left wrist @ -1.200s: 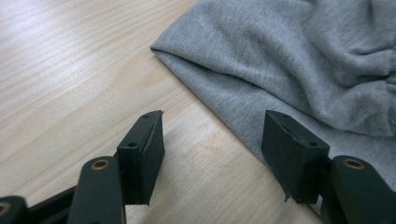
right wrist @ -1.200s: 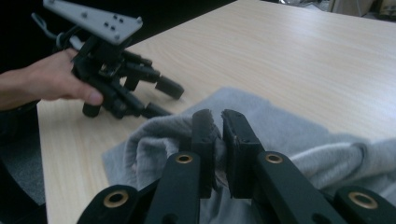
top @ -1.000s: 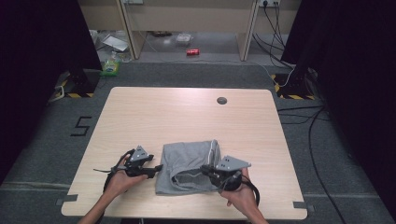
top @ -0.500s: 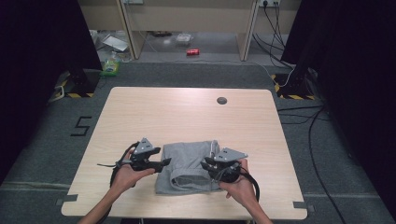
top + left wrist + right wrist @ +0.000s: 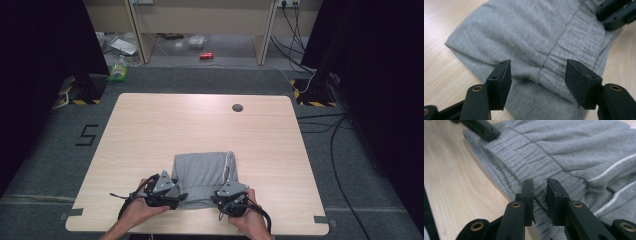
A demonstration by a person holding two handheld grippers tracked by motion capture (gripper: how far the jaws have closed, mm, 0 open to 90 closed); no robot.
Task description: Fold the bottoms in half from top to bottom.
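Grey folded garment [image 5: 204, 175] lies at the near edge of the table [image 5: 150, 130], the left gripper [image 5: 537, 77] has its jaws spread wide over the ribbed waistband, gripping nothing, while the right gripper [image 5: 539, 192] has its jaws a narrow gap apart over the same band, nothing pinched.

**The room around my table**

I work at a light wooden table [image 5: 200, 125] with a round grommet [image 5: 237, 107] near its far edge. Grey carpet [image 5: 350, 200] lies underneath. Black curtains [image 5: 45, 45] hang left and right. Beyond, a pale desk [image 5: 200, 20] shelters a red can [image 5: 206, 55]; cables [image 5: 340, 145] trail right.
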